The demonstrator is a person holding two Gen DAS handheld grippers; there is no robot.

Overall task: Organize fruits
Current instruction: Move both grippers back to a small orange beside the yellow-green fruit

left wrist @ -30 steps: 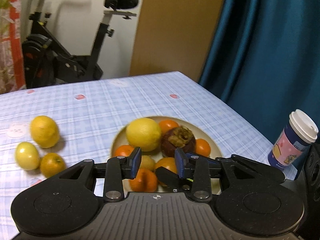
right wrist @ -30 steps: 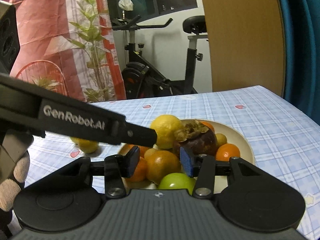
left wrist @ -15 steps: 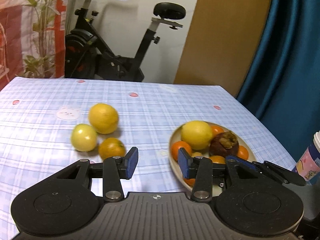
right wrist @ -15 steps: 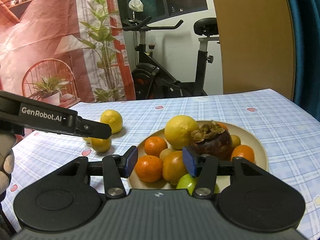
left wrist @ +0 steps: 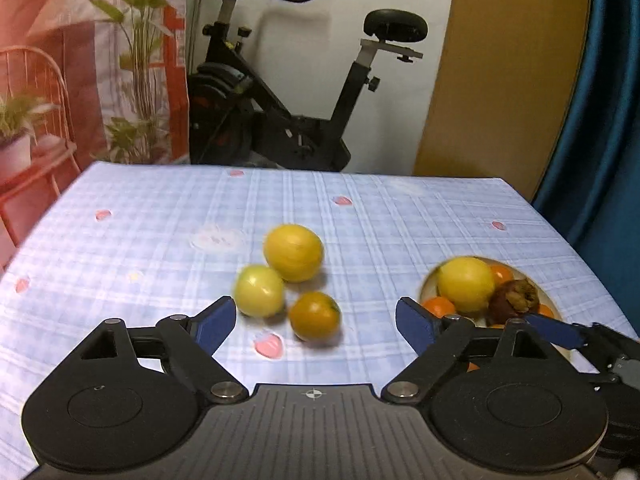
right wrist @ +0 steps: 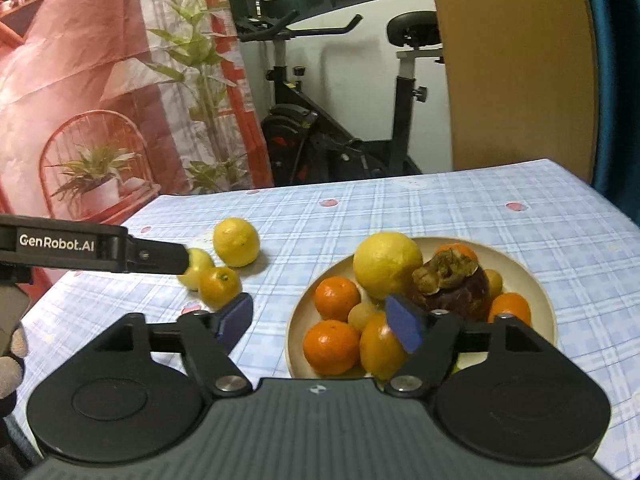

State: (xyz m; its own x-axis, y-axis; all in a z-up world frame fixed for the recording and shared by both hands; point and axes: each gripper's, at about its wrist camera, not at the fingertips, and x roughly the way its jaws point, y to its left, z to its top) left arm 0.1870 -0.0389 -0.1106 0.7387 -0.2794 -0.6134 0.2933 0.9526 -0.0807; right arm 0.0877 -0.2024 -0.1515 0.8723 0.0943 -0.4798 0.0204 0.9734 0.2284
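Three loose fruits lie together on the checked tablecloth: a lemon [left wrist: 293, 252], a pale yellow-green fruit [left wrist: 259, 290] and a small orange [left wrist: 315, 316]. My left gripper [left wrist: 316, 318] hovers just short of them. Its jaws are opening and nothing is pressed between the pads. To the right stands a beige plate [right wrist: 536, 292] holding a big lemon [right wrist: 387, 266], a dark mangosteen [right wrist: 452, 284] and several oranges [right wrist: 331, 346]. My right gripper [right wrist: 320, 318] hangs over the plate's near edge with its jaws opening and nothing in them.
The left gripper's finger [right wrist: 152, 256] reaches in from the left, with a gloved hand [right wrist: 12, 352] at the frame edge. An exercise bike [left wrist: 280, 120] stands beyond the table's far edge. A blue curtain [left wrist: 600, 140] hangs at the right.
The left gripper swung left, from over the plate to facing the three loose fruits. Both grippers' jaws spread from narrow to wide. The right gripper rose slightly.
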